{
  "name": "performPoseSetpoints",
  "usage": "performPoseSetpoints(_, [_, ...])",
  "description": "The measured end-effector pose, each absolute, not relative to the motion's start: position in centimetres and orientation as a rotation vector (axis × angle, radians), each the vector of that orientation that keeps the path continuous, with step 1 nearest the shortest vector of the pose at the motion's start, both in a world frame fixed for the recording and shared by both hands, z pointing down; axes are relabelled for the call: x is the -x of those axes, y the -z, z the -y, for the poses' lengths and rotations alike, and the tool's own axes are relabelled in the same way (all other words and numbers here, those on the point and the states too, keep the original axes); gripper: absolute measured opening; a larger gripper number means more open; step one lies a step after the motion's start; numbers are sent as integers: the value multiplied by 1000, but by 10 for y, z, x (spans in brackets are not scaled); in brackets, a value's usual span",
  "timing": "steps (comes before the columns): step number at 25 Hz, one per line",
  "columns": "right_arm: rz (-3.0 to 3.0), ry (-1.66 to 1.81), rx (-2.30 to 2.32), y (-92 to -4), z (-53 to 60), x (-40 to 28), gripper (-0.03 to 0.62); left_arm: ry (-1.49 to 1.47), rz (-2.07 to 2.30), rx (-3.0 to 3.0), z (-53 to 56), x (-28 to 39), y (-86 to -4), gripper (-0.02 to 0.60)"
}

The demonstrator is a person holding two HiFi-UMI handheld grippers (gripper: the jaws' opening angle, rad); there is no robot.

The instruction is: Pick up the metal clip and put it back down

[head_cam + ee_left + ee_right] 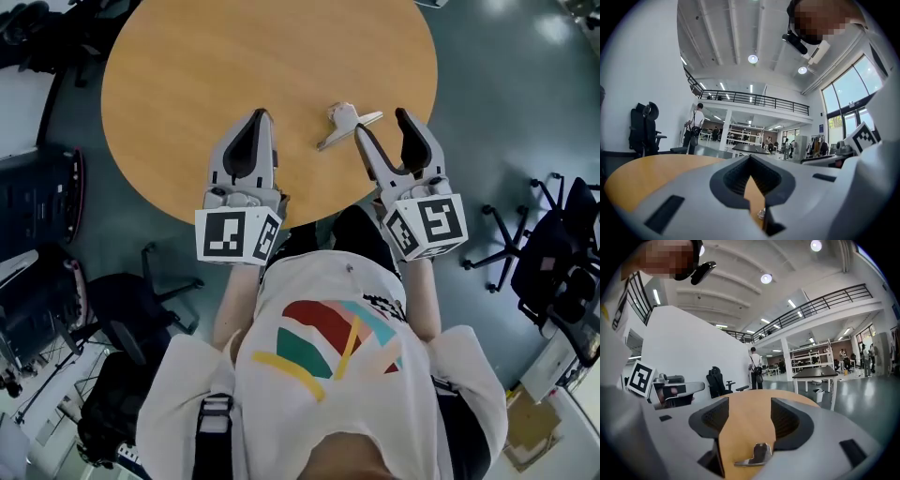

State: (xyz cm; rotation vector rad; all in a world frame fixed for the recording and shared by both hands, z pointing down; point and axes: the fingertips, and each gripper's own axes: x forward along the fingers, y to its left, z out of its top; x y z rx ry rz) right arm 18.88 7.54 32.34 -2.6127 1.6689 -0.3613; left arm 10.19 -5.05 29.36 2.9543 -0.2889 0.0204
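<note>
The metal clip lies flat on the round wooden table, near its front edge. My right gripper stands open just right of the clip, its left finger beside it. In the right gripper view the clip shows low in the gap between the open jaws of that gripper, and no pad presses on it. My left gripper is shut and empty, left of the clip over the table. In the left gripper view its jaws meet at the tips, with a bit of the clip showing below.
Black office chairs stand round the table on the left and on the right. Boxes and gear lie on the floor at the lower right. Far off, a person stands by a dark table.
</note>
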Motion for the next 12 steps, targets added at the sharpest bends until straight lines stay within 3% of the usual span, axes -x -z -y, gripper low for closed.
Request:
performPoseSetpoints(5, [-1719, 525, 2615, -372, -60, -216, 344, -146, 335, -2915, 42, -121, -321, 43])
performPoseSetpoints(12, [-1797, 866, 2643, -467, -33, -231, 345, -280, 417, -2855, 49, -129, -364, 43])
